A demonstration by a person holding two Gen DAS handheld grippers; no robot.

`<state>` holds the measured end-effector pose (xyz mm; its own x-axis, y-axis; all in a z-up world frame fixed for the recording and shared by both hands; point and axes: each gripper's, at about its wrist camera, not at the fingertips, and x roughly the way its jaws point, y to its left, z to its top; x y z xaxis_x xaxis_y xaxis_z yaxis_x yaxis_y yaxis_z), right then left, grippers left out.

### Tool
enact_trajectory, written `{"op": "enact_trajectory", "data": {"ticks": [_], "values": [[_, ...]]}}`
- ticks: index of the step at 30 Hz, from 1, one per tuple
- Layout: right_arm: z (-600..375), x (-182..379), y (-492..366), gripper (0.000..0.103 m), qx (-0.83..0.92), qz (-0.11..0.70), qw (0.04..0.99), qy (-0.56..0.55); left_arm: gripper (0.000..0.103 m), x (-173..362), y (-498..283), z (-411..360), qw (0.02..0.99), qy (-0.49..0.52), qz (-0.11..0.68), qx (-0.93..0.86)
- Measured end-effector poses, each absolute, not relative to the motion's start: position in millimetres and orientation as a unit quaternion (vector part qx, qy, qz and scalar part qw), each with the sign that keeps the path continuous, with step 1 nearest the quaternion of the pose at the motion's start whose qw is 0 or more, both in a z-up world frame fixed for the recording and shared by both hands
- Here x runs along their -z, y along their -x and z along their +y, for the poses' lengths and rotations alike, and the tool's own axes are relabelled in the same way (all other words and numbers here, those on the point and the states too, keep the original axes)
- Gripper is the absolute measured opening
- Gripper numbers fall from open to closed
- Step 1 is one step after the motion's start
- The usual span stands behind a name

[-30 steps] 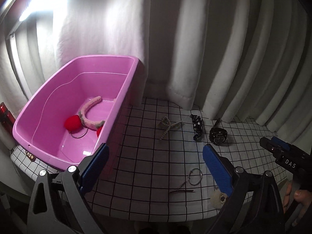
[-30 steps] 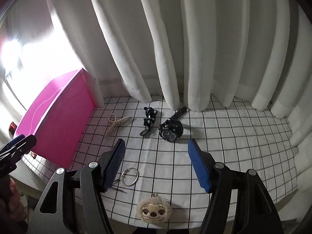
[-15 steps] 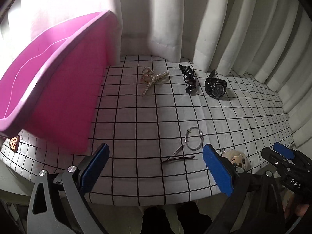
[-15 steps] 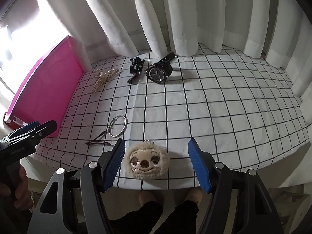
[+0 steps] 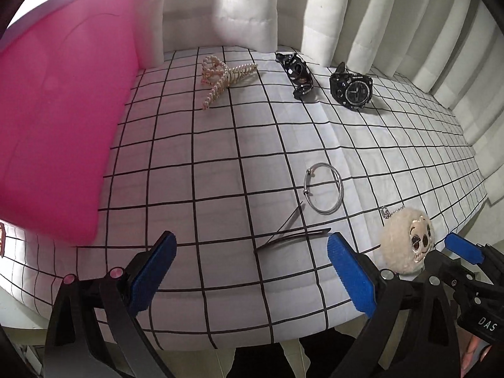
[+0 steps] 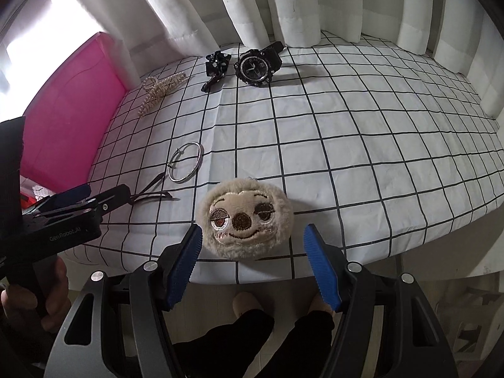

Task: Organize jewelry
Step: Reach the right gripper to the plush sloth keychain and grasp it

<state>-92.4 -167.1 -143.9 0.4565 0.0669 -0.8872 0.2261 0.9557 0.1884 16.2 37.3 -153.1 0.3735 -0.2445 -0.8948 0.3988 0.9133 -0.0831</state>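
A fluffy beige sloth-face charm (image 6: 245,219) lies at the table's front edge, just ahead of my open right gripper (image 6: 252,261); it also shows in the left wrist view (image 5: 406,241). My left gripper (image 5: 252,271) is open and empty, just short of a dark hair pin (image 5: 289,234). A silver bangle (image 5: 323,187) lies beyond the pin. A pearl hair claw (image 5: 222,74), a black clip (image 5: 296,74) and a black watch (image 5: 352,89) lie at the back. The pink bin (image 5: 56,119) stands at the left.
The table wears a white cloth with a black grid (image 6: 346,145). White curtains (image 6: 315,6) hang close behind and to the right. The table's front edge is right under both grippers; the person's legs show below it.
Both grippers have dropped and moved closer to the table's front edge. The sloth charm now sits just in front of the right jaws, the hair pin in front of the left jaws.
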Motion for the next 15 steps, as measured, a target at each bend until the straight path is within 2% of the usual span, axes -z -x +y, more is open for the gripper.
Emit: {"op": "enact_trajectory", "data": {"ticks": [15], "values": [[-153.6, 164.6, 74.5, 0.066, 0.057, 0.527, 0.839, -0.126, 0.095, 179.1, -23.8, 32.3, 0.817, -0.072, 0.538, 0.195]]}}
